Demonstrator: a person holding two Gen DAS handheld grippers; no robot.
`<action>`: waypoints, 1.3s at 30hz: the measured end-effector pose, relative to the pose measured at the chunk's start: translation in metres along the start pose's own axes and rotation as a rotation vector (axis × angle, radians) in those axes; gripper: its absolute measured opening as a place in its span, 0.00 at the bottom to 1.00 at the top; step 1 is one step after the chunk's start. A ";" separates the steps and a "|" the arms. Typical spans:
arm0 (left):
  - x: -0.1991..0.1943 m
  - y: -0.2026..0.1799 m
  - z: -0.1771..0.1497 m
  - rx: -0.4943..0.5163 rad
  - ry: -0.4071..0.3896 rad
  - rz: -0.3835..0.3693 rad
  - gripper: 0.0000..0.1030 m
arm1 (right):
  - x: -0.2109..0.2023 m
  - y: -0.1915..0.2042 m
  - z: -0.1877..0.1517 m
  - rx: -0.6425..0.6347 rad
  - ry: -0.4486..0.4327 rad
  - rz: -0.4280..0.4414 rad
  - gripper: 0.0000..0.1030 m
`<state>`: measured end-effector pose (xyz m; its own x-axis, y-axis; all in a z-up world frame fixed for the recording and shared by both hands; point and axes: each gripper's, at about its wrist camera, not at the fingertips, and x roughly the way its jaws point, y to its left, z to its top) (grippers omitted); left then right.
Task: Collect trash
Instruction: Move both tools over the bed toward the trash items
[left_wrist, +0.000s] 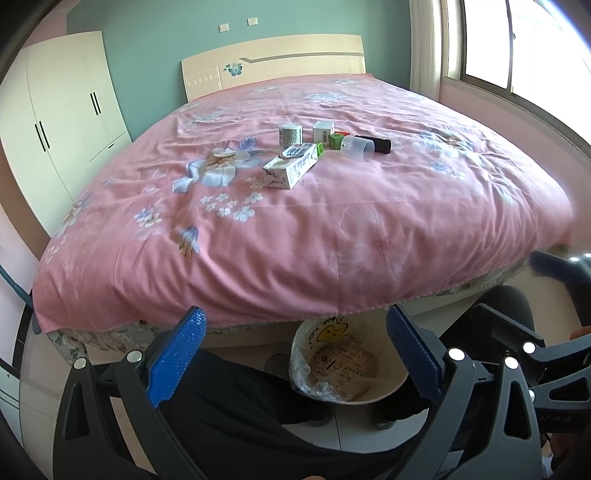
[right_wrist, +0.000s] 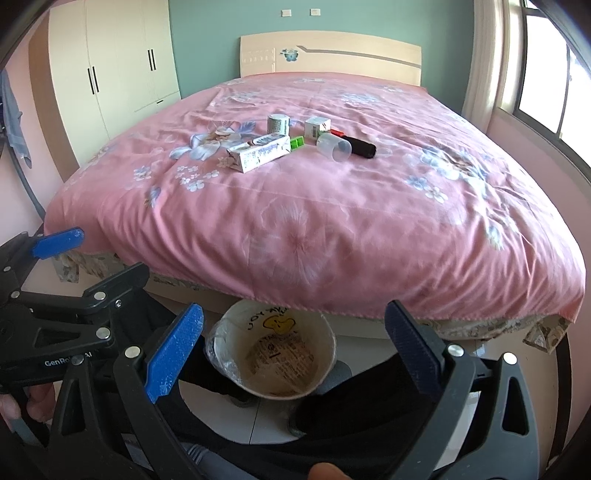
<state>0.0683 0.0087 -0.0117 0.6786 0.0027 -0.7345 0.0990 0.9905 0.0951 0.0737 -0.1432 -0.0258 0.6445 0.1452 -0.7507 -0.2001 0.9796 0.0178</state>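
Left claw (left_wrist: 295, 354) wide, empty. Right claw (right_wrist: 295, 350) wide, empty, just right of left one. Bin (right_wrist: 325, 343) below and between jaws of each, on floor at bed foot. Trash ahead, well beyond claws, mid-bed (right_wrist: 332, 229): carton (right_wrist: 258, 152), cup (right_wrist: 334, 146), black tube (right_wrist: 362, 147), roll (right_wrist: 278, 123), white box (right_wrist: 317, 126), green box (right_wrist: 297, 142).

Bright daylight from right window (left_wrist: 524, 44), fisheye-bent edges.
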 end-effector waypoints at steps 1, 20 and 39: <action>0.004 0.000 0.004 0.003 0.007 -0.004 0.96 | 0.003 -0.001 0.004 -0.003 0.004 0.005 0.94; 0.040 0.013 0.049 0.052 0.031 -0.082 0.96 | 0.024 -0.022 0.051 -0.140 -0.014 0.099 0.94; 0.075 0.051 0.106 0.127 0.132 -0.206 0.96 | 0.058 -0.097 0.131 -0.300 0.108 0.311 0.94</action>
<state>0.2015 0.0450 0.0093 0.5351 -0.1714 -0.8272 0.3211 0.9470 0.0114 0.2270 -0.2119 0.0154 0.4417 0.3959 -0.8051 -0.5878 0.8057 0.0736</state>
